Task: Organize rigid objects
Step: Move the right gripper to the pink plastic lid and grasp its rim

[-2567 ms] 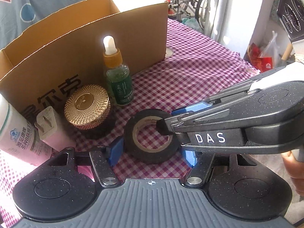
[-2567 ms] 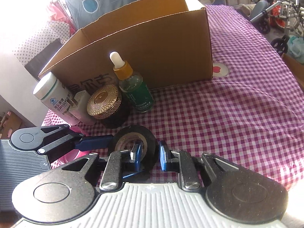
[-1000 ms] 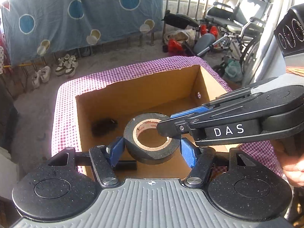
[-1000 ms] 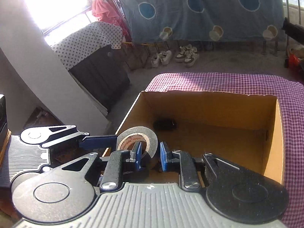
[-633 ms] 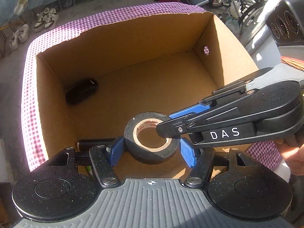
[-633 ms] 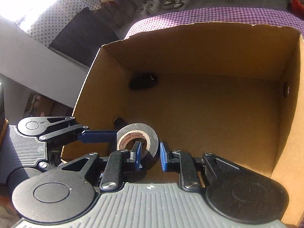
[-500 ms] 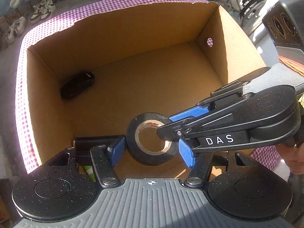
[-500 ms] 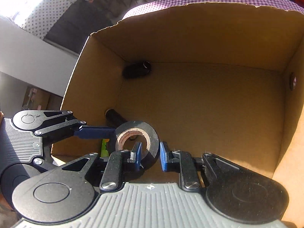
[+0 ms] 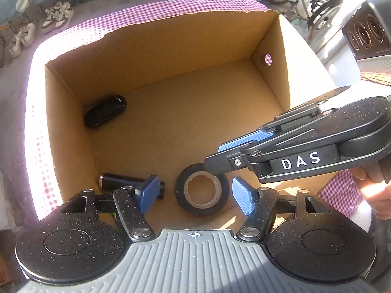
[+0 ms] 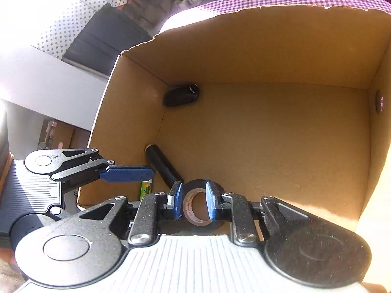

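Note:
A black tape roll [image 9: 201, 190] with a beige core hangs low inside the cardboard box [image 9: 171, 48], near its front wall. My right gripper [image 10: 194, 199] is shut on the tape roll [image 10: 199, 183], pinching its rim. In the left wrist view the right gripper [image 9: 215, 164] reaches in from the right onto the roll's upper right edge. My left gripper [image 9: 194, 191] straddles the roll. Its jaws are opening, and both blue pads [image 9: 146, 193] stand off the roll's sides with a gap. One left finger [image 10: 127, 173] shows at the left in the right wrist view.
A black oval object [image 9: 105, 113] lies in the box's far left corner and a black cylinder [image 9: 117, 182] along the left wall near the front. Something green [image 10: 146, 188] peeks beside the cylinder. The box stands on a purple checked cloth [image 9: 171, 9]. A hand [image 9: 376, 195] holds the right gripper.
Both grippers have sunk deeper into the box with the tape roll. The left pads, which pressed the roll's sides, have spread off it. The right gripper keeps its grip.

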`<state>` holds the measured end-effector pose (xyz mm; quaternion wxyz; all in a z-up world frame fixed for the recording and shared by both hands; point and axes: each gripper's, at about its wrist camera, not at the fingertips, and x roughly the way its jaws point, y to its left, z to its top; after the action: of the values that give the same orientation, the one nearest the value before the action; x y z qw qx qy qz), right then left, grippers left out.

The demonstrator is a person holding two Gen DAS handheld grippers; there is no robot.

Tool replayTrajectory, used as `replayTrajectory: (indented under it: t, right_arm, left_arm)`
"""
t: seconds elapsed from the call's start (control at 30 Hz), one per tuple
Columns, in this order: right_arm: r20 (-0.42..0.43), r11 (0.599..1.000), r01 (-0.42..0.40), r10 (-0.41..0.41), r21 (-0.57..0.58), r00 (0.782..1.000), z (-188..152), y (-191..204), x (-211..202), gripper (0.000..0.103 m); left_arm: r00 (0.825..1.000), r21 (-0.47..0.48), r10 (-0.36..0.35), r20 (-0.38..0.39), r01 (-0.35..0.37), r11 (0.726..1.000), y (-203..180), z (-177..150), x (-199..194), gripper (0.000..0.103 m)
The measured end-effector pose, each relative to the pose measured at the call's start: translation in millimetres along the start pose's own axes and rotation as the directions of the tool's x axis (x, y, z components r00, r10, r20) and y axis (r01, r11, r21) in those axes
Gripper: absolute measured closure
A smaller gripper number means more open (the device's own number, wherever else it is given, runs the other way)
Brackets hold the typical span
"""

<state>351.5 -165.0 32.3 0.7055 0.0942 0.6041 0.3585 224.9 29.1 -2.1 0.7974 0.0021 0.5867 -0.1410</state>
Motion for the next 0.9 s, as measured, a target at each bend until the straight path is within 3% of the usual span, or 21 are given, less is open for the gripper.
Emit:
replayTrajectory:
  t: [0.1, 0.2, 0.3, 0.43, 0.5, 0.57, 0.67, 0.9]
  right_arm:
    - [0.104, 1.000, -0.022, 0.021, 0.005, 0.994, -15.4, 3.2, -33.5, 0.080]
    - [0.225, 0.998, -0.057, 0.052, 0.015, 0.973, -41.3, 4.9, -70.0, 0.079]
    - [0.358, 0.996, -0.086, 0.075, 0.016, 0.931, -76.0, 9.7, -102.3, 0.079]
    - [0.525, 0.994, -0.106, 0.077, 0.026, 0.848, -146.1, 16.5, -131.7, 0.078]
    - [0.574, 0.994, -0.102, 0.058, 0.044, 0.817, -178.5, 14.5, -136.3, 0.072]
    - [0.602, 0.992, -0.102, 0.035, 0.079, 0.798, -205.3, 10.3, -132.9, 0.053]
    - [0.599, 0.984, -0.114, 0.009, 0.137, 0.801, -235.1, 4.0, -117.9, 0.052]
    - [0.507, 0.980, -0.064, -0.042, 0.190, 0.861, -262.3, 2.6, -77.6, 0.052]
  left_arm:
    - [0.998, 0.004, 0.009, 0.066, -0.010, 1.000, -1.8, -10.4, -22.4, 0.036]
    - [0.987, 0.011, 0.022, 0.156, -0.024, 1.000, -7.7, -28.5, -47.0, 0.034]
    - [0.970, 0.017, 0.017, 0.244, -0.022, 1.000, -14.1, -52.3, -68.5, 0.029]
    - [0.939, 0.023, 0.007, 0.345, -0.016, 1.000, -30.1, -53.5, -82.9, 0.025]
    - [0.927, 0.016, 0.008, 0.374, -0.015, 1.000, -32.3, -64.1, -88.3, 0.024]
    - [0.918, -0.001, 0.007, 0.397, -0.007, 1.000, -36.5, -77.8, -89.9, 0.021]
    - [0.914, -0.007, -0.001, 0.407, 0.004, 1.000, -37.1, -93.6, -83.8, 0.016]
    - [0.931, -0.032, 0.036, 0.362, -0.026, 0.999, -52.8, -135.9, -57.5, 0.010]
